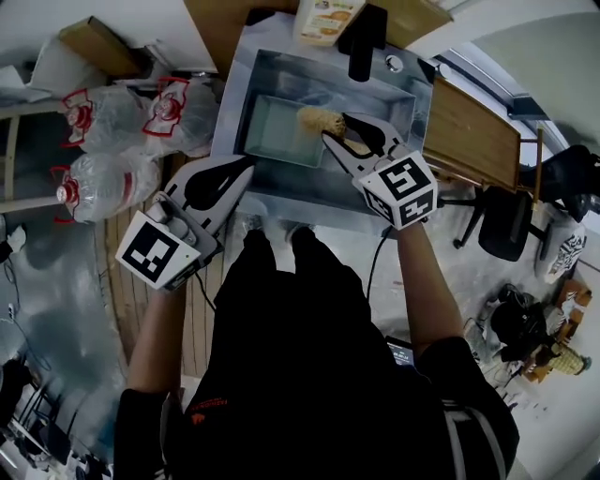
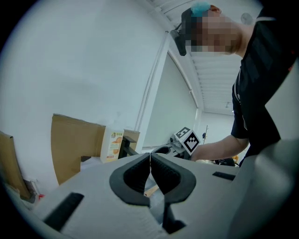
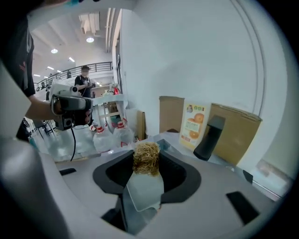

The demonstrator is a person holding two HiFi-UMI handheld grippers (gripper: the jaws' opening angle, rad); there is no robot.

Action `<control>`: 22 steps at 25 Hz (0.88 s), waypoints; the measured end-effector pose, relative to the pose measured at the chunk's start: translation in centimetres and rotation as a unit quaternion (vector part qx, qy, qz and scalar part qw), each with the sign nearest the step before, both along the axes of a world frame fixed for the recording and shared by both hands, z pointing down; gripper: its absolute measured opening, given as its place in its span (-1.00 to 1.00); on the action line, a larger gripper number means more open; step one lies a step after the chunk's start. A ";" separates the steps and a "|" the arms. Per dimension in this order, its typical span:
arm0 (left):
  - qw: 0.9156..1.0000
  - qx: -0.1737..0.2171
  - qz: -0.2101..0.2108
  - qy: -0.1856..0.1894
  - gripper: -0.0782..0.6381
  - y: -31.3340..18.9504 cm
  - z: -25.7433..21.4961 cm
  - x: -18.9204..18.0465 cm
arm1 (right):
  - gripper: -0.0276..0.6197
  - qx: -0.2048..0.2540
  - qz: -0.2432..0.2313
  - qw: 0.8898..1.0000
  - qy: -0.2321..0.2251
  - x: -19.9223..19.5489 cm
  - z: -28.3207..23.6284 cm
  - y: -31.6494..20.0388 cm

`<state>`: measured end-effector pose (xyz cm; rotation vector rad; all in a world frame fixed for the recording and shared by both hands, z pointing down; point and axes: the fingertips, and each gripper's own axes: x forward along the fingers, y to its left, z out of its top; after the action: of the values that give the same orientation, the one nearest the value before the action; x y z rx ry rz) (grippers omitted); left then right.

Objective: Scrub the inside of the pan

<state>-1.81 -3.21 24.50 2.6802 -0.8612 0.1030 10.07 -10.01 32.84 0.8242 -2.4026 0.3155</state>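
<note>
Person's black shirt (image 1: 309, 375) fills the near foreground, both arms reaching toward the sink (image 1: 405, 94). Pan (image 1: 279, 131): rectangular, shallow, pale grey-green, lying flat in the left half of the sink with its bare bottom showing. Right gripper (image 1: 345, 134) is over the middle of the sink, its fingers (image 3: 180, 175) pinching a tan fibrous scrubber (image 1: 317, 120) that sticks out past the tips. Scrubber sits at the pan's right rim; cannot tell if it touches. Left gripper (image 1: 246, 167) hangs at the sink's front left corner, outside the basin, fingers (image 2: 135, 175) pressed together with nothing between. Black faucet (image 1: 361, 42) and orange-printed carton (image 1: 328, 19) stand at the back of the sink. Plastic water bottles (image 1: 98, 150) lie left of the sink. Wooden board (image 1: 469, 131) lies right of the sink.
</note>
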 end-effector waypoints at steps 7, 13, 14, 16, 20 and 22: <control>1.000 0.019 0.014 -0.008 -0.72 0.2 -2.4 0.2 | -0.40 0.032 0.027 0.998 -0.056 0.9 -6.0 1.3; 0.998 0.063 0.025 0.020 -0.72 0.3 -5.7 0.5 | -0.39 0.048 0.052 0.993 -0.090 1.7 -9.4 3.2; 0.997 0.070 0.027 0.022 -0.72 0.3 -6.0 0.5 | -0.39 0.051 0.055 0.993 -0.094 1.7 -9.7 3.4; 0.997 0.070 0.036 0.011 -0.72 0.3 -5.9 0.4 | -0.39 0.055 0.061 0.991 -0.102 1.8 -10.4 3.7; 0.996 0.075 0.043 0.010 -0.72 0.3 -6.4 0.7 | -0.39 0.063 0.072 0.989 -0.115 2.1 -11.7 4.2; 0.995 0.080 0.049 0.020 -0.72 0.5 -6.7 0.9 | -0.39 0.066 0.076 0.988 -0.121 2.2 -12.2 4.4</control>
<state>-0.89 -2.75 17.76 2.8639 -0.7548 0.0032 12.23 -5.57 20.64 1.0870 -2.6126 0.3356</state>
